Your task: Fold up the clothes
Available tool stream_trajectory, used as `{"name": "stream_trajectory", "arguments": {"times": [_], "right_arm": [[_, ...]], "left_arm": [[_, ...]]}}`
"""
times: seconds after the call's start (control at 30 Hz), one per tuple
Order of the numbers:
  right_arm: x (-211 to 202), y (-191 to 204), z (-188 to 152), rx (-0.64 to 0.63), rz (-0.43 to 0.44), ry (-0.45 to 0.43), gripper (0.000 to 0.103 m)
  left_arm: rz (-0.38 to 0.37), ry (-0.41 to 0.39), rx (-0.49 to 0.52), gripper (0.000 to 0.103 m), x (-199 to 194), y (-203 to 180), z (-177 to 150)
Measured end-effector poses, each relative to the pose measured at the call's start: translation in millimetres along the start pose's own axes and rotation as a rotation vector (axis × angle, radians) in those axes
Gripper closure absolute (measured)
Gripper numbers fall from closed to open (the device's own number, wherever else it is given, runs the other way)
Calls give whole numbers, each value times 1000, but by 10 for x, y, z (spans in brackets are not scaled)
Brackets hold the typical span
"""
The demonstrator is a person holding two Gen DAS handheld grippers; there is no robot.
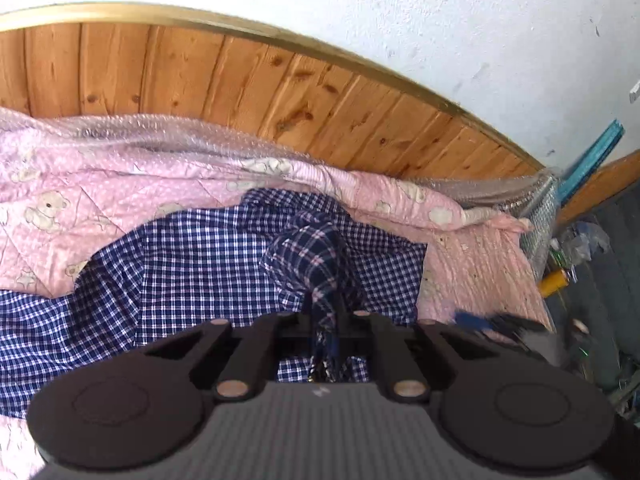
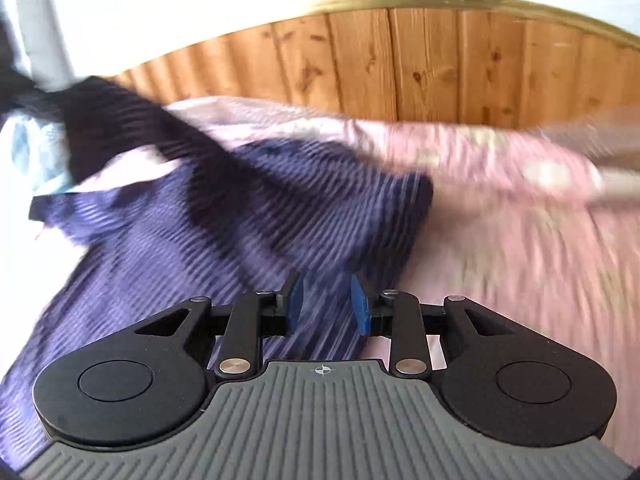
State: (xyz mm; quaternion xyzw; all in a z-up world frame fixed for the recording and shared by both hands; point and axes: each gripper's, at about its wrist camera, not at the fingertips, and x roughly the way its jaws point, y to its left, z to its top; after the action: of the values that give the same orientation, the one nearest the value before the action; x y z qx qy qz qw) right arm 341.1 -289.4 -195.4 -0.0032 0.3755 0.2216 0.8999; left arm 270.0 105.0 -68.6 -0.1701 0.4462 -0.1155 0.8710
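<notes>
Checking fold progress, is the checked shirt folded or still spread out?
Not folded: the shirt lies rumpled across the quilt, one bunch pinched in the left gripper.

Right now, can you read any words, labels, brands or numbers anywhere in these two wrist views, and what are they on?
No readable text in either view.
Left gripper body: a small pale mark, too blurred to read.
Right gripper body: a crosshair target sign, no letters.
Checked shirt: only the plaid pattern, no label visible.
Pink quilt: teddy bear prints, no words.
Clutter beside the bed: too small and blurred to read.
</notes>
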Motion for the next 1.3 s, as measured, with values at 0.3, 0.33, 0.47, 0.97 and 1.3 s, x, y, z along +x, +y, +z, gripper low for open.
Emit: {"name": "stream_trajectory", "arguments": {"times": [0.3, 0.33, 0.47, 0.97, 1.3], "right_arm": [[1208, -899, 470, 130, 89, 79, 76], [1142, -926, 485, 145, 102, 68, 76], [1027, -997, 415, 188, 114, 31, 72], [73, -962, -586, 811, 517, -46, 45], [25, -948, -1286, 978, 537, 64, 41]], "left_arm": [[44, -78, -17, 97, -96, -234, -5], [49, -83, -15, 97, -95, -257, -7], [69, -61, -25, 97, -73, -303, -6], [1, 38, 944, 98, -191, -2349, -789], [-99, 268, 1086, 99, 309, -2458, -2139]]}}
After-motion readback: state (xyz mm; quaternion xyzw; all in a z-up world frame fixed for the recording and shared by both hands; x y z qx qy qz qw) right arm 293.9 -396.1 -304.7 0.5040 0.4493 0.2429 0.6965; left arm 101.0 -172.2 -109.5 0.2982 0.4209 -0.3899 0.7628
